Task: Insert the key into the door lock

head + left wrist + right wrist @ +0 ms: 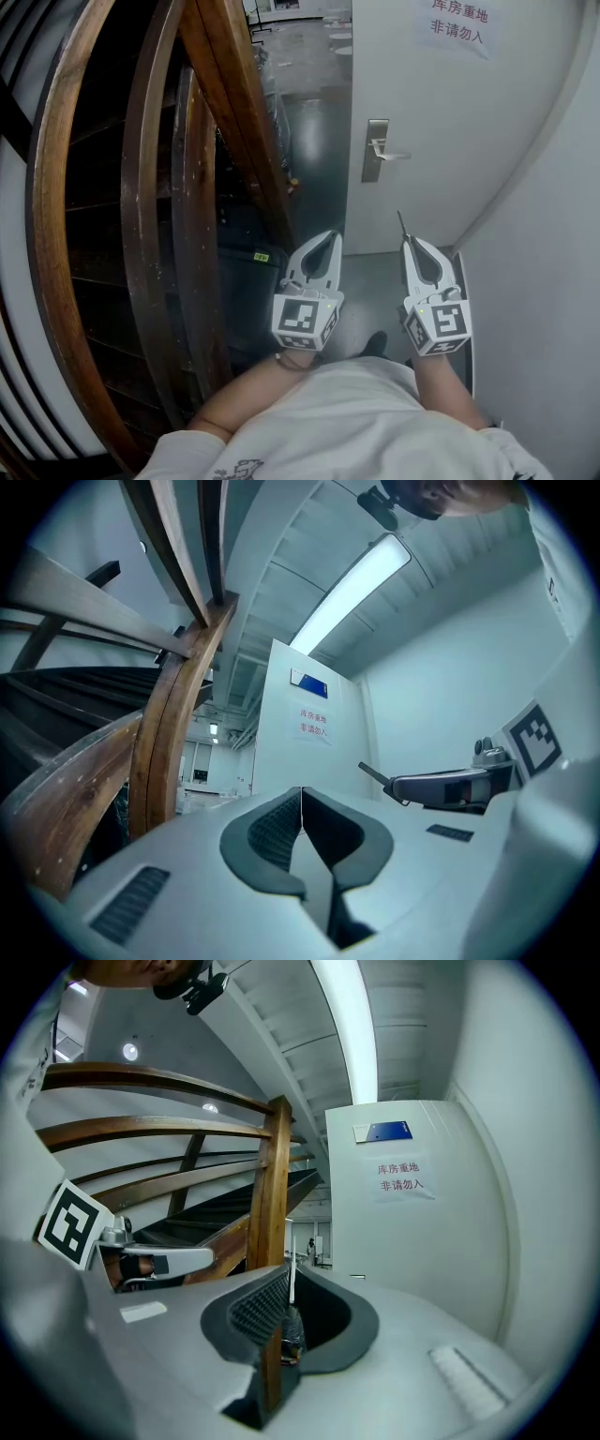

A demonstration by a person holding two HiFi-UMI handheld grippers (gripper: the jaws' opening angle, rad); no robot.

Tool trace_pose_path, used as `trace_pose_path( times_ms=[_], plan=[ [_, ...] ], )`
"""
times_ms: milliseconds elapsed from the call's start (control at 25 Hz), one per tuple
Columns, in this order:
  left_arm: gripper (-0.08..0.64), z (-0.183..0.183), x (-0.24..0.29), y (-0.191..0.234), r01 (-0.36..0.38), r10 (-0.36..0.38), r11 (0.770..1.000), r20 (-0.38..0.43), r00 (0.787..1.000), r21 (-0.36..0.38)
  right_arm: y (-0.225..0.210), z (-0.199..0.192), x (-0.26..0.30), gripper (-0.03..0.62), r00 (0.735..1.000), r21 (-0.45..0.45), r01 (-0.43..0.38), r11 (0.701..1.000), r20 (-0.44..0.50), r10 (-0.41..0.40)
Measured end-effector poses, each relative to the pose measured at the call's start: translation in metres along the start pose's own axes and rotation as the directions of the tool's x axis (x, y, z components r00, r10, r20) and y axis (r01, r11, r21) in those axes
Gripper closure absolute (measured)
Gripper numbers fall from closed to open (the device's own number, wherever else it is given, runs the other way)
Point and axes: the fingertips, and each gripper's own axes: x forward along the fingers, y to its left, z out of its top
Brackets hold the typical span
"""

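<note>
**Key position.** The key point(401, 223) is pinched in the right claw point(410, 242). Its thin blade projects beyond the claw tips toward the white door point(422, 103). The blade tip is well apart from the metal lock plate point(376, 150), which sits higher in the head view. A lever handle point(392, 154) extends from that plate.

**Claw state.** The right gripper view shows the key's head seated between the ribbed pads point(251, 1309), which the head view does not show. The left claw point(333, 234) is pressed together with nothing between its tips, and it is held just beside the right claw.

**View differences.**
- Only the head view shows the lock plate and the person's arms.
- The left gripper view shows the right claw side-on, with the blade sticking out.
- Both gripper views show a blue plate point(382, 1132) at the top of the door and a ceiling strip light point(352, 588).
- A paper sign point(459, 23) with red characters is fixed to the door.

**Surroundings.** A dark wooden stair railing point(150, 187) curves along the left. The floor point(314, 131) is grey and glossy. A white wall point(548, 244) stands to the right.
</note>
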Motion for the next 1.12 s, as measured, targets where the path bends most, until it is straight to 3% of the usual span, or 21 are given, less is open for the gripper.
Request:
trace_pose_path(
  times_ms=[520, 840, 1120],
  plan=[
    [0.552, -0.028, 0.09, 0.019, -0.015, 0.015, 0.999, 0.001, 1.0, -0.037, -0.07, -0.039, 0.075, 0.566, 0.997, 0.051, -0.039, 0.998, -0.064, 0.042],
    [0.552, -0.055, 0.186, 0.028, -0.057, 0.056, 0.998, -0.018, 0.998, -0.033, -0.14, -0.068, 0.139, 0.566, 0.985, 0.101, -0.128, 0.987, -0.107, 0.139],
    [0.551, -0.083, 0.236, 0.034, -0.101, 0.098, 0.994, -0.058, 0.993, -0.033, -0.186, -0.085, 0.17, 0.566, 0.969, 0.141, -0.191, 0.971, -0.131, 0.209]
  ],
)
